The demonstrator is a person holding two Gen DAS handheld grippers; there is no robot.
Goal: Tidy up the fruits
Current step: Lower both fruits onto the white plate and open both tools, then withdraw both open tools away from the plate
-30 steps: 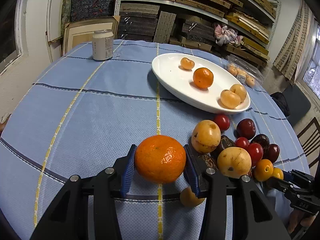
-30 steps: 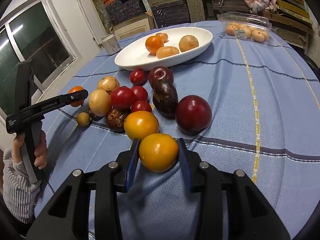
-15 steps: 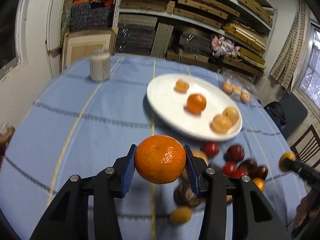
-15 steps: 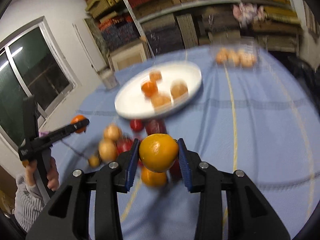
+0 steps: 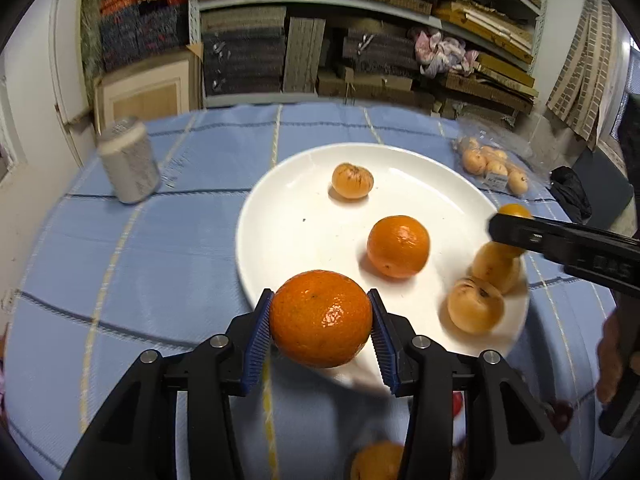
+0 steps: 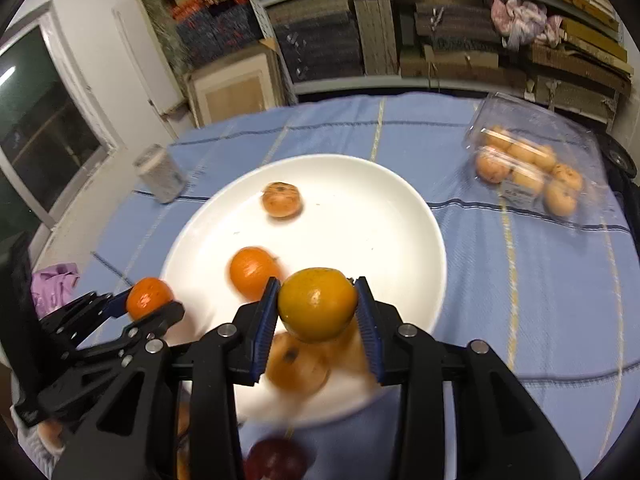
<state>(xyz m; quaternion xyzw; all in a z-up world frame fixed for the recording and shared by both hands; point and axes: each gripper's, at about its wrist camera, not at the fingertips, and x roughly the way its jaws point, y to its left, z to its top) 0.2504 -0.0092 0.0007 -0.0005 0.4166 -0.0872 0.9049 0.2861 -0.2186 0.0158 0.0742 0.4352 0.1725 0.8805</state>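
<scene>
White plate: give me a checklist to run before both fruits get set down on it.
1. Left gripper clamped on the large orange: ok.
2. Right gripper clamped on the yellow-orange fruit: ok.
3. Both fruits over the white plate: ok; each is near its front edge.
4. Bare landing spot on the plate: ok, its middle and left side are free.
5. Grippers apart from each other: ok.
6. Height above the plate: cannot tell.
</scene>
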